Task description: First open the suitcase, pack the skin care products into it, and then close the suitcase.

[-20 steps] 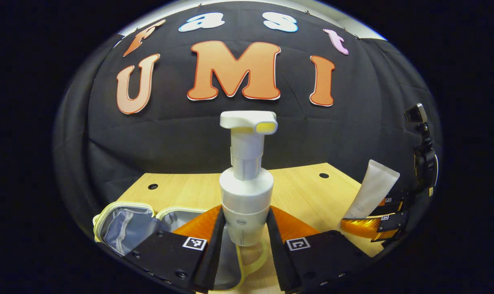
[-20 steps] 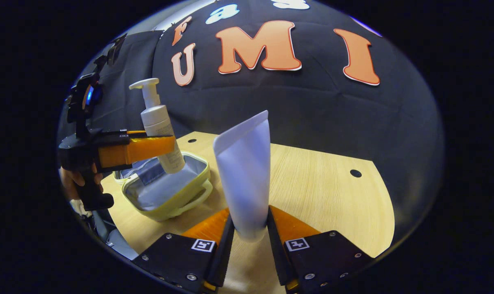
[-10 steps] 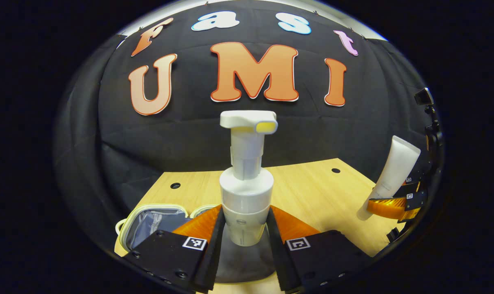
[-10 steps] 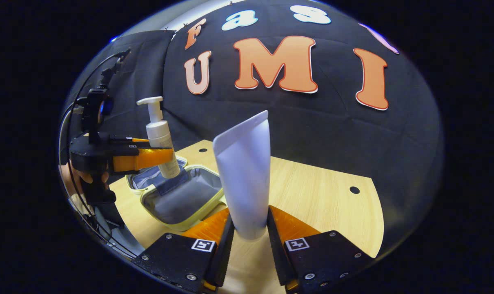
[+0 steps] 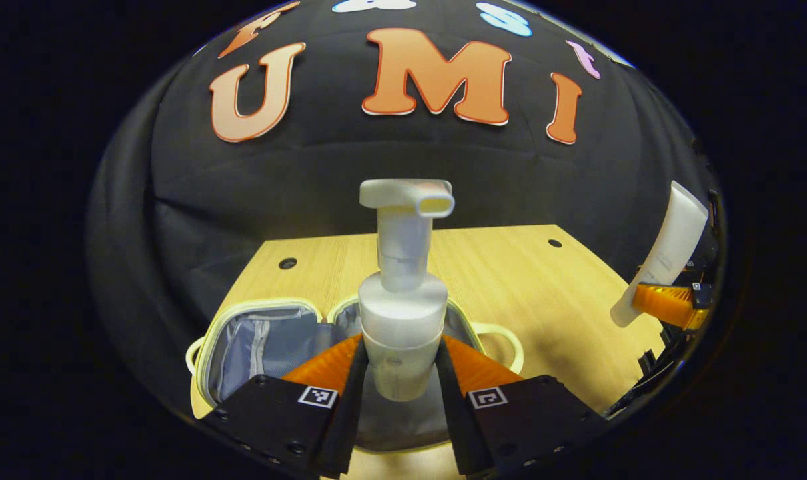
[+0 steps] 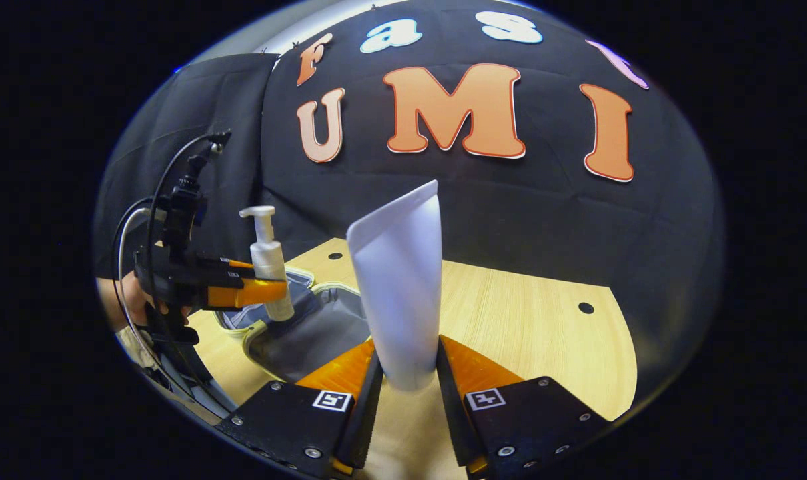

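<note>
My left gripper [image 5: 399, 373] is shut on a white pump bottle [image 5: 401, 300], held upright above the open pale-yellow suitcase [image 5: 260, 340] with its grey lining. In the right gripper view that same bottle [image 6: 270, 263] hangs over the suitcase [image 6: 310, 327] at the left, with the left gripper [image 6: 247, 292] clamped on it. My right gripper [image 6: 407, 377] is shut on a white tube [image 6: 400, 287], standing upright over the wooden table beside the suitcase. In the left gripper view the tube [image 5: 667, 250] and right gripper [image 5: 663, 303] show at the far right.
The wooden table [image 6: 530, 327] has small round holes [image 6: 585, 307] near its back edge. A person's hand [image 6: 120, 307] holds the left gripper at the left. The suitcase handle [image 5: 503, 333] sticks out on its right side. Black cloth walls the back.
The left gripper carried the pump bottle over the open suitcase, tilting down so both halves show. The right gripper with the tube moved closer to the suitcase.
</note>
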Tool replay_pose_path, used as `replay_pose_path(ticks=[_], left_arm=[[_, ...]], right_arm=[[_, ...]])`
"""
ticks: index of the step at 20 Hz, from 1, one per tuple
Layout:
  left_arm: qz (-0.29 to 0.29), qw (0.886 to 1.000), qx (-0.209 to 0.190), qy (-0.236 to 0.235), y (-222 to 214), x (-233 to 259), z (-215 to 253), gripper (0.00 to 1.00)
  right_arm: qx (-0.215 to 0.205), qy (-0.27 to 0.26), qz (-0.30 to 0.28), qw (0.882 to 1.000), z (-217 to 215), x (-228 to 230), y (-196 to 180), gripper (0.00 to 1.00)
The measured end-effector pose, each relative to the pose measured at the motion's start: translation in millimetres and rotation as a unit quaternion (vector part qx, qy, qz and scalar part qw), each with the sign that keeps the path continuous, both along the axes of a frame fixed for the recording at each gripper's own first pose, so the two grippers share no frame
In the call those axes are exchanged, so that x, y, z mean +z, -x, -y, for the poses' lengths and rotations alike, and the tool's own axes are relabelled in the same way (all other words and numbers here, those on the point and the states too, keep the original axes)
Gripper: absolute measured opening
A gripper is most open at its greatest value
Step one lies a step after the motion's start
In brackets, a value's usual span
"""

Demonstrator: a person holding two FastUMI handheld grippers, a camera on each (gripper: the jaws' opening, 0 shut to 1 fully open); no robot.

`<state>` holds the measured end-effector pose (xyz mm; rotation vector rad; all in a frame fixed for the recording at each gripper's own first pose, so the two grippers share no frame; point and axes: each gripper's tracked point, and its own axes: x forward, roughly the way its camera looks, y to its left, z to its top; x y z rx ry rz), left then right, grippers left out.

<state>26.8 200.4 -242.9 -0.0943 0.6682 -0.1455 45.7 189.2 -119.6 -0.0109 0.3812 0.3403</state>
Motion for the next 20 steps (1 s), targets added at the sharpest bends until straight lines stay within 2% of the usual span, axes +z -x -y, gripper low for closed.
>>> replay_pose_path(ticks=[7,11,15,20], left_arm=[[-0.096,0.994,-0.038,0.026,11.5,-67.4,0.6,0.57],[-0.139,0.988,-0.069,0.014,20.0,-97.8,2.9,0.57],[-0.185,0.979,-0.082,0.007,25.3,-124.1,3.8,0.57],[-0.201,0.975,-0.098,-0.018,13.4,-136.7,6.0,0.57]], right_arm=[[-0.012,0.004,-0.012,1.000,-30.1,-10.6,1.6,0.48],[-0.022,0.002,-0.019,1.000,-42.1,-18.8,3.6,0.48],[-0.034,-0.006,-0.028,0.999,-52.2,-27.1,2.9,0.48],[-0.045,-0.013,-0.034,0.998,-63.8,-31.6,1.7,0.48]])
